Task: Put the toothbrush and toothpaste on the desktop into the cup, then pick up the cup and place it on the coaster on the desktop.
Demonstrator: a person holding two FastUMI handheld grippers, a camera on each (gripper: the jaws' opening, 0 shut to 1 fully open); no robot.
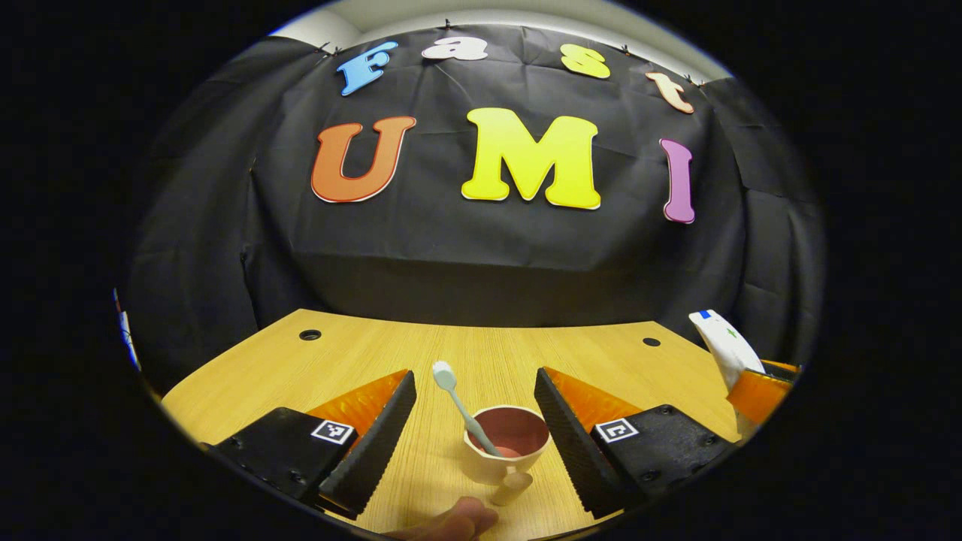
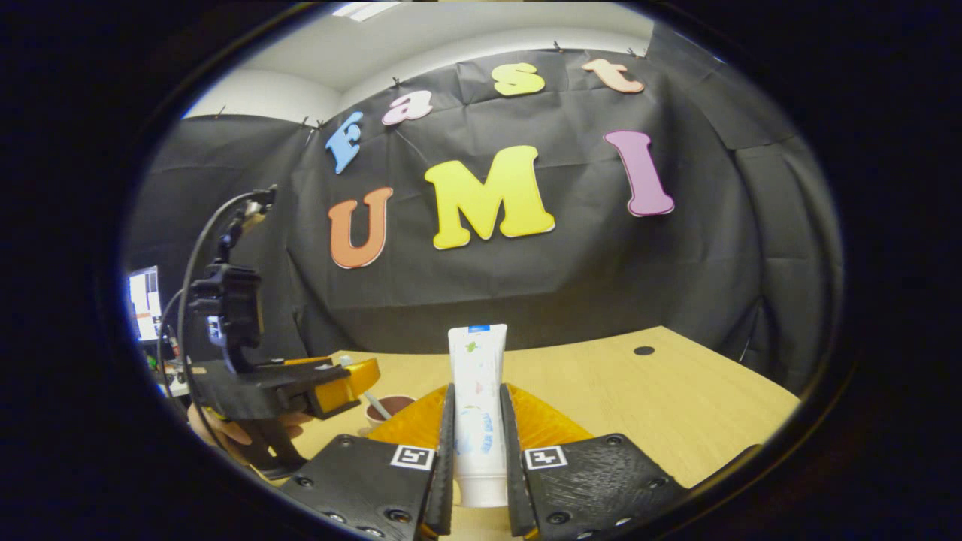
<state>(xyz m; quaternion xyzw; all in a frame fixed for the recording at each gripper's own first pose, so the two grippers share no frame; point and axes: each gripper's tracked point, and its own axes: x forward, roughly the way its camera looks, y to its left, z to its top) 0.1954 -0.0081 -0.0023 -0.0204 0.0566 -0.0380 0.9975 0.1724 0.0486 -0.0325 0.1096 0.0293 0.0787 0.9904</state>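
A pale cup with a dark pink inside stands upright on the wooden desk. A white toothbrush leans in it, head up and to the left. In the left gripper view, my left gripper is open, its fingers either side of the cup and apart from it. My right gripper is shut on a white toothpaste tube, held upright above the desk. The left gripper view shows that tube and the right gripper at the far right. In the right gripper view the left gripper hovers beside the cup.
The desk has a round cable hole at each back corner. A fingertip shows at the near edge. A hand holds the left gripper, with a lit screen behind it.
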